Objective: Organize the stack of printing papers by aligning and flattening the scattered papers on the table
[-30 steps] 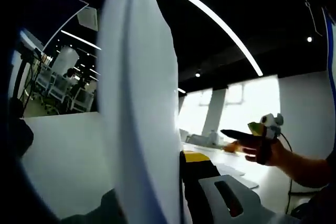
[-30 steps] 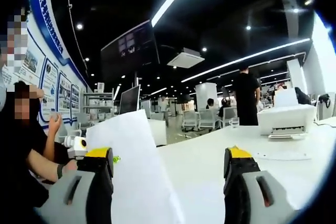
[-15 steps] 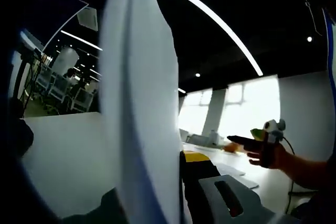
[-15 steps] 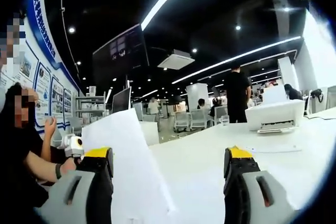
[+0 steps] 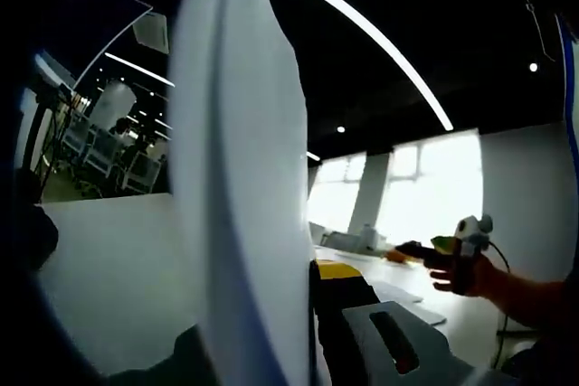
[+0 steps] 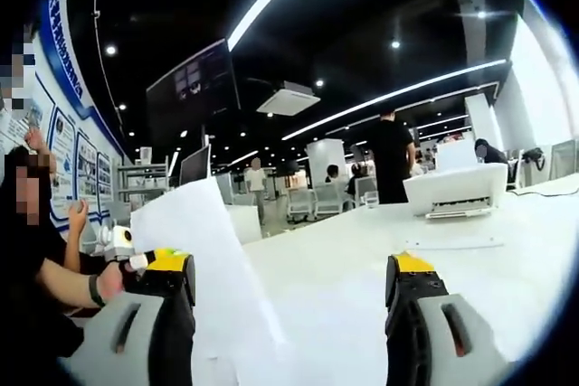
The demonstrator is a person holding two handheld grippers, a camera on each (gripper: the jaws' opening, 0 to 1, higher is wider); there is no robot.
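A stack of white printing papers [image 5: 240, 178] stands upright and edge-on between the jaws of my left gripper [image 5: 297, 276], which is shut on it; the left jaw is hidden behind the sheets. A hand at the right holds my right gripper [image 5: 423, 249] above the white table [image 5: 109, 277], apart from the papers. In the right gripper view, my right gripper [image 6: 289, 264] is open with nothing between its jaws. The same papers [image 6: 204, 268] rise at the left, next to the left jaw. The left gripper [image 6: 136, 259] holds them there in a person's hand.
A white printer [image 6: 457, 192] sits on the white table [image 6: 335, 277] at the far right, with a single loose sheet [image 6: 452, 243] lying flat in front of it. People stand and sit in the office behind. A seated person [image 6: 36, 268] is at the left.
In the left gripper view the hand with my right gripper has sunk a little and drifted right. The right gripper view has shifted with the camera. The papers stay held.
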